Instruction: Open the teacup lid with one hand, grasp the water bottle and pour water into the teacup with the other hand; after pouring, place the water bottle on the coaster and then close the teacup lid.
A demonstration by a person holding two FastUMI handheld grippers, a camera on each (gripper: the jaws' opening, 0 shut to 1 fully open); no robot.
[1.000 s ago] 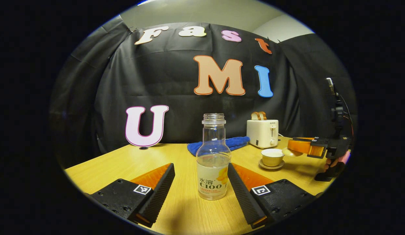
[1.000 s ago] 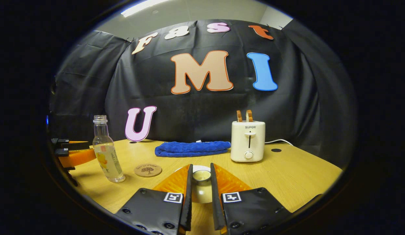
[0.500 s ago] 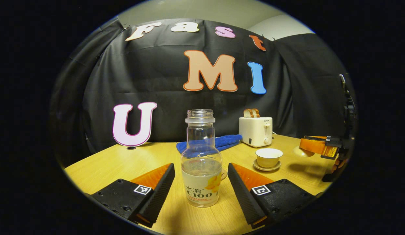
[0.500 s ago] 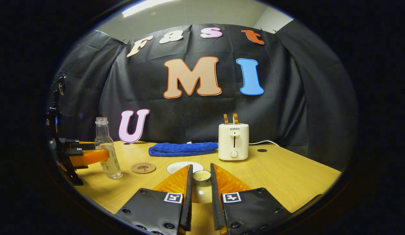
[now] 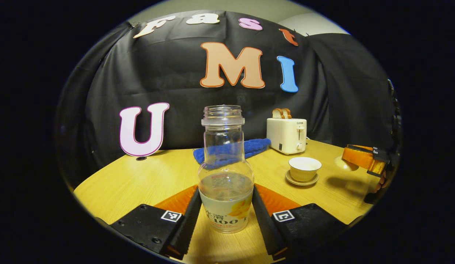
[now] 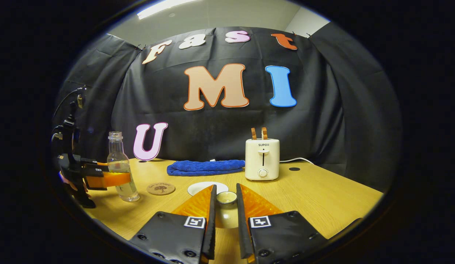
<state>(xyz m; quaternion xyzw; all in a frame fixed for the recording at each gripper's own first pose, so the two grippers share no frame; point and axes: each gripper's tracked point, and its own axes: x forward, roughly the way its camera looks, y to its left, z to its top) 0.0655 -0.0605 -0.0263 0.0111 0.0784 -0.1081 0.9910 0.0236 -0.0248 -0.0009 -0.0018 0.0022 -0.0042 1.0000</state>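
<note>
The clear water bottle, uncapped and part full, stands on the table with my left gripper shut on its labelled lower body. In the right gripper view the same bottle sits at the far left inside the left gripper, a hand behind it. My right gripper is shut on the knob of the teacup lid and holds it above the table. The open teacup rests on its saucer, left of the right gripper and the lid. A round coaster lies right of the bottle.
A white toaster with bread slices stands at the back of the wooden table. A folded blue towel lies left of it along the wall. In the left gripper view the toaster and towel sit behind the bottle.
My left gripper moved forward around the bottle and its fingers closed from wide apart onto the bottle's sides. The right gripper carried the lid to the right of the cup, then held still.
</note>
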